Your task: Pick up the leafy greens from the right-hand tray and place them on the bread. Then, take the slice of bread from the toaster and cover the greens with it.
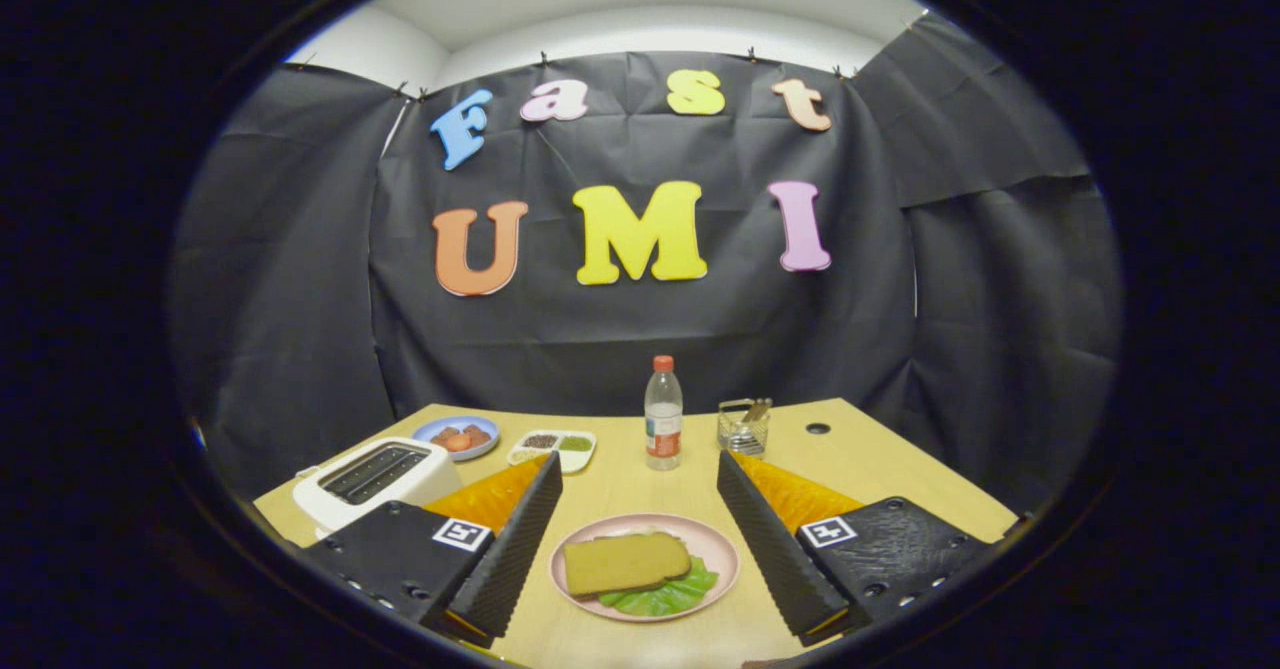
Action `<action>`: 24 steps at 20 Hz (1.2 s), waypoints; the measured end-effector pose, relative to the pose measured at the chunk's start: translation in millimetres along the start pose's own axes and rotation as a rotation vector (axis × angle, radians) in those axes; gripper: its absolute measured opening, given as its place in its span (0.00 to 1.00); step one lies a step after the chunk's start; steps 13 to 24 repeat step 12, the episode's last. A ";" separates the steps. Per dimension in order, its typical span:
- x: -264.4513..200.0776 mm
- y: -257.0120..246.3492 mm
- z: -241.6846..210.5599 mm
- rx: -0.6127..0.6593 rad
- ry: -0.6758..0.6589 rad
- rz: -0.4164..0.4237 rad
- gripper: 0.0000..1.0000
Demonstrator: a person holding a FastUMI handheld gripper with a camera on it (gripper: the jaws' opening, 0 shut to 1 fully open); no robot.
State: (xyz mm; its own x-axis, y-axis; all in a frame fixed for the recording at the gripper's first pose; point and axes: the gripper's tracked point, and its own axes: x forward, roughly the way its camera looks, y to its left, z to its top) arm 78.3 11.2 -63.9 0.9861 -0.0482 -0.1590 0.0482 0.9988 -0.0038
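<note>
A pink plate (715, 547) lies on the wooden table between my two fingers. On it a brown slice of bread (625, 562) rests on top of the leafy greens (668, 597), whose green edge sticks out on the near right side. My gripper (640, 549) is open, its fingers spread wide to either side of the plate and touching nothing. The white toaster (375, 477) stands to the left, just beyond the left finger, with its dark slots showing no bread.
Beyond the plate stand a water bottle (663, 414) with a red cap and a small wire basket (744, 427). A white divided tray (556, 445) and a blue plate of food (458, 436) lie at the back left. A round hole (818, 428) marks the table's far right.
</note>
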 end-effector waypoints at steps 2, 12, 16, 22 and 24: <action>-22.7 1.9 6.9 -0.042 -0.012 -0.012 0.96; -66.0 20.6 3.3 -0.023 -0.102 0.062 0.97; -66.0 20.6 3.3 -0.023 -0.102 0.062 0.97; -66.0 20.6 3.3 -0.023 -0.102 0.062 0.97; -66.0 20.6 3.3 -0.023 -0.102 0.062 0.97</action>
